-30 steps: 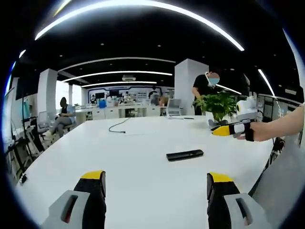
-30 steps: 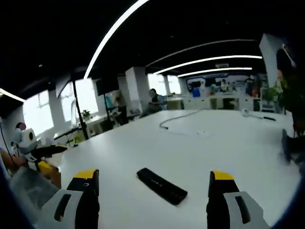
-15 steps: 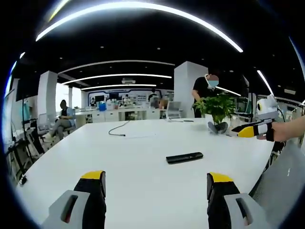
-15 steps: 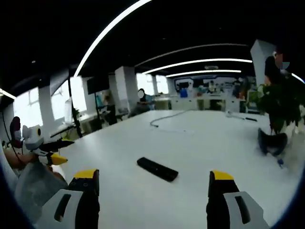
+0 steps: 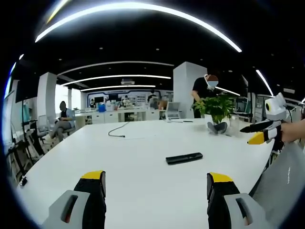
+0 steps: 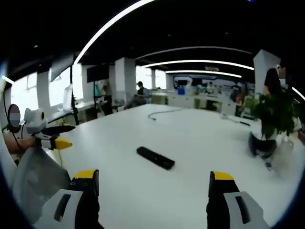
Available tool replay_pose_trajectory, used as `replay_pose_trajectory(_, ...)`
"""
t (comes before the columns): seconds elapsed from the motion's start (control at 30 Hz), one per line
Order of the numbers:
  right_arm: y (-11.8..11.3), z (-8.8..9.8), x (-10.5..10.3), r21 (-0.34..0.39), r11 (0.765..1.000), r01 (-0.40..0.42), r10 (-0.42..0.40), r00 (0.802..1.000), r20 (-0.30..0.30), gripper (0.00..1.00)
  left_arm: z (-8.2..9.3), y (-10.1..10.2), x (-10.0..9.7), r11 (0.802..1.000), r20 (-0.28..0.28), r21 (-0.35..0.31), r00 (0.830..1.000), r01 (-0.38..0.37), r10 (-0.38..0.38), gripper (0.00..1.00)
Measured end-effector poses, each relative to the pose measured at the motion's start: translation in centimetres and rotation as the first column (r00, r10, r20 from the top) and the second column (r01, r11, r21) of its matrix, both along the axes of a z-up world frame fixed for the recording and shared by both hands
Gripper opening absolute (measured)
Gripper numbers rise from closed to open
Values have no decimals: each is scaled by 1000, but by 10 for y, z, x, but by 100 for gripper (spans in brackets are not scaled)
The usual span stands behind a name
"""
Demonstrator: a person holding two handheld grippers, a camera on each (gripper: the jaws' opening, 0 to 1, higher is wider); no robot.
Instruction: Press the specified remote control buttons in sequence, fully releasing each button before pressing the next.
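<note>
A black remote control [image 5: 184, 158] lies flat on the white table [image 5: 133, 152], a little right of centre in the left gripper view. My left gripper [image 5: 156, 183] stands open well short of it, nothing between its yellow-tipped jaws. In the right gripper view the remote control [image 6: 155, 158] lies near the middle, beyond my open right gripper [image 6: 153, 183], whose jaws are wide apart and hold nothing. The right gripper [image 5: 259, 133] shows at the right edge of the left gripper view, off the table's side. The left gripper [image 6: 56, 139] shows at the left of the right gripper view.
A potted plant [image 5: 218, 110] stands at the table's far right corner; it is the potted plant [image 6: 271, 121] at the right. A black cable [image 5: 117, 129] trails across the far side. A standing person [image 5: 204, 90] and a seated person [image 5: 62, 117] are behind the table.
The right gripper has pulled back from the remote and away to the right, off the table's side. The right gripper view has swung, bringing the plant in. The left gripper has stayed put.
</note>
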State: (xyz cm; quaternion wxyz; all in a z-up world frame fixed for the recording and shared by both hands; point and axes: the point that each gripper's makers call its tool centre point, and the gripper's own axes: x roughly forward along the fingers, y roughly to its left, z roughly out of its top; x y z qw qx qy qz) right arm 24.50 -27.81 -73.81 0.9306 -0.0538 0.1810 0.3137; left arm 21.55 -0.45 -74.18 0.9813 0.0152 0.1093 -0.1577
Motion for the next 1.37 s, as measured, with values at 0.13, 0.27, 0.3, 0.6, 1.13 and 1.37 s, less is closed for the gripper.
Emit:
replay_pose_trajectory(0.13, -12, 4, -6, 2, 1000, 17, -17, 1000, 4, 94, 0, 1, 0, 1000, 0, 0, 1000, -6, 6, 90)
replay_pose_trajectory(0.27, -25, 5, -6, 12, 999, 52, -52, 999, 5, 95, -1, 1, -1, 1000, -3, 1, 1000, -6, 6, 90)
replay_pose_trajectory(0.3, -25, 5, -7, 6, 999, 51, -51, 999, 4, 95, -1, 1, -1, 1000, -6, 2, 1000, -6, 6, 90)
replay_pose_trajectory(0.6, -34, 4, -6, 73, 995, 74, -75, 997, 3, 93, -4, -1, -1, 1000, -25, 7, 1000, 1, -1, 91)
replay_pose_trajectory(1.13, -43, 1, -2, 119, 986, 120, -118, 993, -29, 90, -6, -1, 0, 1000, -33, -9, 999, -8, 8, 91)
replay_pose_trajectory(1.37, -43, -1, -2, 109, 987, 119, -116, 993, -34, 89, -7, -1, 0, 1000, -39, -13, 999, -6, 6, 91)
